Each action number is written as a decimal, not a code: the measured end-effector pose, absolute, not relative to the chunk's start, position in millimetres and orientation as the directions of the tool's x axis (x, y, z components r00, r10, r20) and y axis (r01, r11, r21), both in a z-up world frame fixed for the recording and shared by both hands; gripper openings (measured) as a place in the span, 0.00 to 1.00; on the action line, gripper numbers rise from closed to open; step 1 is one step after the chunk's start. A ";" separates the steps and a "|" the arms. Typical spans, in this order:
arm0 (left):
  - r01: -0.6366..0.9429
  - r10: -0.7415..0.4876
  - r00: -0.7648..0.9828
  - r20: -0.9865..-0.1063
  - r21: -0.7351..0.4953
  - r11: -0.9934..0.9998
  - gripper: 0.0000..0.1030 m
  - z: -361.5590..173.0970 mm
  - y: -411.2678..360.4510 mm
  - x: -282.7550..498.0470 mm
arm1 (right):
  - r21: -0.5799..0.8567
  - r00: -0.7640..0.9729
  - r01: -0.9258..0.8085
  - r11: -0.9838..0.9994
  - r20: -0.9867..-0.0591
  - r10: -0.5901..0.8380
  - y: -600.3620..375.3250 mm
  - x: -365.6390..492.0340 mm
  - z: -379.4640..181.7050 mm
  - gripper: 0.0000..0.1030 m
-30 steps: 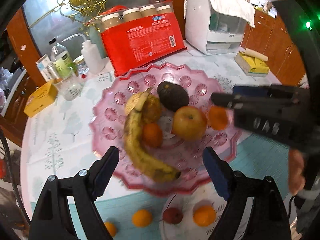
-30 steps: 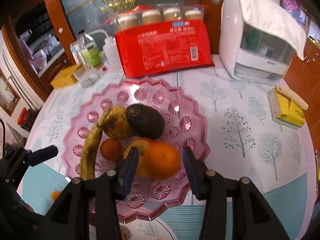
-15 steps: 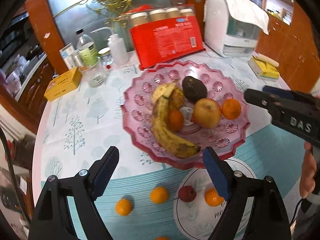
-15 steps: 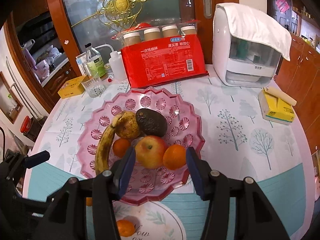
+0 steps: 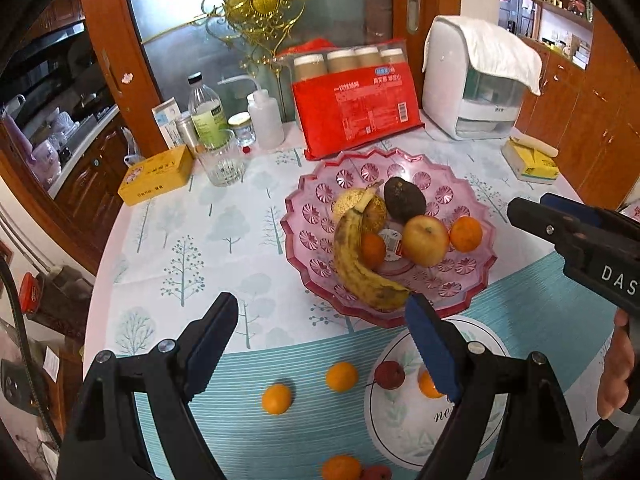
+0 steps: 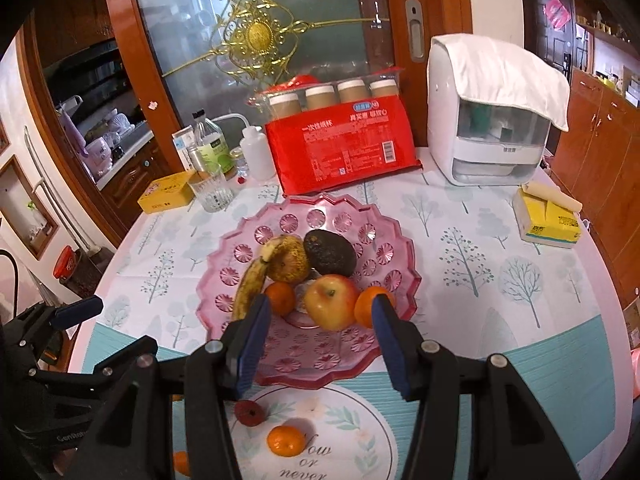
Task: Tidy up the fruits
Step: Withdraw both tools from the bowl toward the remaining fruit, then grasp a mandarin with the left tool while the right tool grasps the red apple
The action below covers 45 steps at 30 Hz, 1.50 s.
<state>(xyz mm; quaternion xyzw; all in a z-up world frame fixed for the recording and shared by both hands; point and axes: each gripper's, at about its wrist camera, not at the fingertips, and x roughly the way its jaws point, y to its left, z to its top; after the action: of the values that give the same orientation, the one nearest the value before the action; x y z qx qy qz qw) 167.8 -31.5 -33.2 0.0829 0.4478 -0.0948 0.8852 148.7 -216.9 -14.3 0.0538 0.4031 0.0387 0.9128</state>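
Ahead of the grippers, the round table bears a pink fruit dish, red package, loose tangerines and a white plate.

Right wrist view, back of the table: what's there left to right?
Yellow box → glass tumbler → white squeeze bottle → red package → white appliance → tissue pack.

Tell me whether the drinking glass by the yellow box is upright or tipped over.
Upright: the drinking glass stands on its base, mouth up.
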 end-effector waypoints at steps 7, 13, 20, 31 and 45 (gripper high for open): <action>0.258 -0.115 0.605 -0.788 0.057 0.964 0.82 -19.0 -20.6 151.1 | 0.125 0.691 -0.025 0.992 -0.715 0.107 -204.1 128.1 -1.6 0.51; 0.273 -0.123 0.612 -0.781 0.063 0.960 0.82 -17.9 -5.4 137.6 | 0.127 0.697 -0.017 0.992 -0.710 0.103 -194.2 104.4 -0.7 0.51; 0.279 -0.137 0.600 -0.788 0.046 0.959 0.82 -28.7 12.7 124.7 | 0.141 0.695 -0.008 0.990 -0.712 0.107 -184.3 74.6 -6.6 0.51; 0.305 -0.166 0.512 -0.843 -0.002 0.952 0.82 -81.9 35.0 99.8 | 0.131 0.601 0.051 0.990 -0.796 0.075 -180.6 41.2 -55.1 0.51; 0.514 -0.247 0.345 -0.906 -0.038 0.857 0.82 -156.6 34.7 63.0 | 0.152 0.467 -0.111 0.982 -0.865 0.186 -130.5 9.3 -134.3 0.51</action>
<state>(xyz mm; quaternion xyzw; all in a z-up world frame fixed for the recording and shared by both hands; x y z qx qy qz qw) 63.0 34.7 -156.6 0.1279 0.5219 -0.2348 0.8100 9.3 -130.5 -134.3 0.0369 0.5091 0.0868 0.8555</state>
